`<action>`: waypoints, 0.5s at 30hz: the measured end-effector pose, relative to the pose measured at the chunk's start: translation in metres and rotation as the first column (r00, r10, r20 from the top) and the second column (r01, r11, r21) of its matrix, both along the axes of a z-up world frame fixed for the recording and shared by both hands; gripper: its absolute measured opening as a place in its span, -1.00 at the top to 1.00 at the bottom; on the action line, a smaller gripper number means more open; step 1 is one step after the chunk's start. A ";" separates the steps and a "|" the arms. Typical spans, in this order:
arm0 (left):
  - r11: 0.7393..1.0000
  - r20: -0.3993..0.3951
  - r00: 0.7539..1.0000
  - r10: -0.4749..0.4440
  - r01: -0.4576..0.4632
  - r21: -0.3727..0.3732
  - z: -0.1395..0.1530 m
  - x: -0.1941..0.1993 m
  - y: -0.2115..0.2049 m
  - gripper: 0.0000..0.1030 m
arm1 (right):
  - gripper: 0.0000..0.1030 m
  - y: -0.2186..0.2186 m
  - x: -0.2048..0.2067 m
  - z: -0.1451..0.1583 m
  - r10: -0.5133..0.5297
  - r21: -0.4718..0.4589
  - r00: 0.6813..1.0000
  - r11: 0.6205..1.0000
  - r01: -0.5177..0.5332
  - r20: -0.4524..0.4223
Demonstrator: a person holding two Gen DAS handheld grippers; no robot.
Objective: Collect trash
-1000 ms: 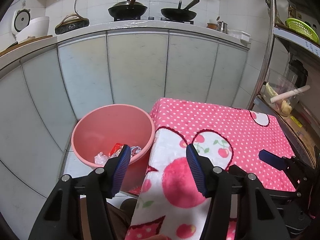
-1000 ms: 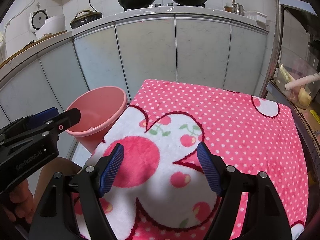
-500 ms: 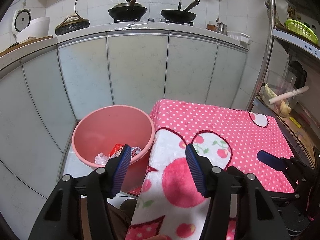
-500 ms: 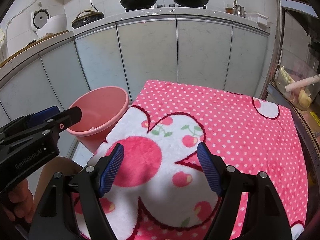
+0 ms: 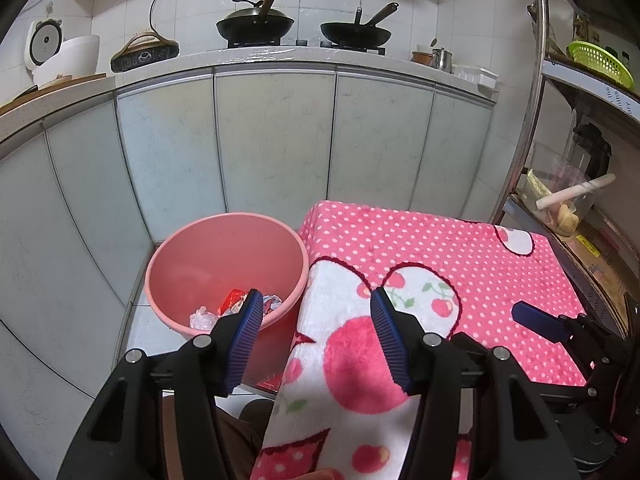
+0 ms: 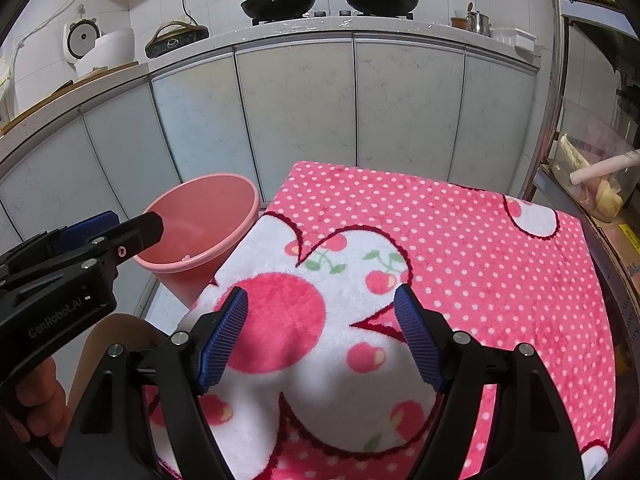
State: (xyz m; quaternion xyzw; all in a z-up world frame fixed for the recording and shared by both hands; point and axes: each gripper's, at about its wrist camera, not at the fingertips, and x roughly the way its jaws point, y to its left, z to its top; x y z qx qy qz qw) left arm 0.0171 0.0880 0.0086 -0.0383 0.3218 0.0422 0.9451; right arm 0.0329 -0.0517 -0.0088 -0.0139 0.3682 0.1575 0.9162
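A pink bucket [image 5: 200, 256] stands on the floor left of a table covered by a pink cherry-pattern cloth [image 5: 440, 256]. Crumpled white paper [image 5: 202, 317] and a red wrapper [image 5: 233, 300] lie at its bottom. My left gripper [image 5: 316, 300] is open and empty, held above the table's left edge beside the bucket. My right gripper [image 6: 322, 300] is open and empty above the cloth [image 6: 460, 240]. The bucket [image 6: 208, 216] also shows in the right wrist view, with the left gripper [image 6: 108, 224] in front of it. No trash shows on the cloth.
Grey cabinet doors [image 5: 272, 136] run behind the bucket and table. The counter holds two woks [image 5: 256, 24], a rice cooker [image 5: 60, 56] and a small pot [image 5: 442, 58]. A metal shelf [image 5: 580, 200] with a green basket stands close at the right.
Both views have drifted very slightly; the grippers stay open and empty in about the same places.
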 end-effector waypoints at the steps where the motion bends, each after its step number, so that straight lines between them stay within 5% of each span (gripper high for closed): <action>1: 1.000 0.000 1.000 0.000 0.000 0.001 0.000 0.000 0.000 -0.07 | -0.47 0.000 0.000 0.000 0.000 0.000 1.000 1.000 0.000 0.000; 15: 1.000 0.010 1.000 -0.005 0.005 -0.003 0.002 -0.004 0.001 -0.06 | -0.47 0.002 -0.003 0.005 0.001 0.000 1.000 1.000 -0.001 0.008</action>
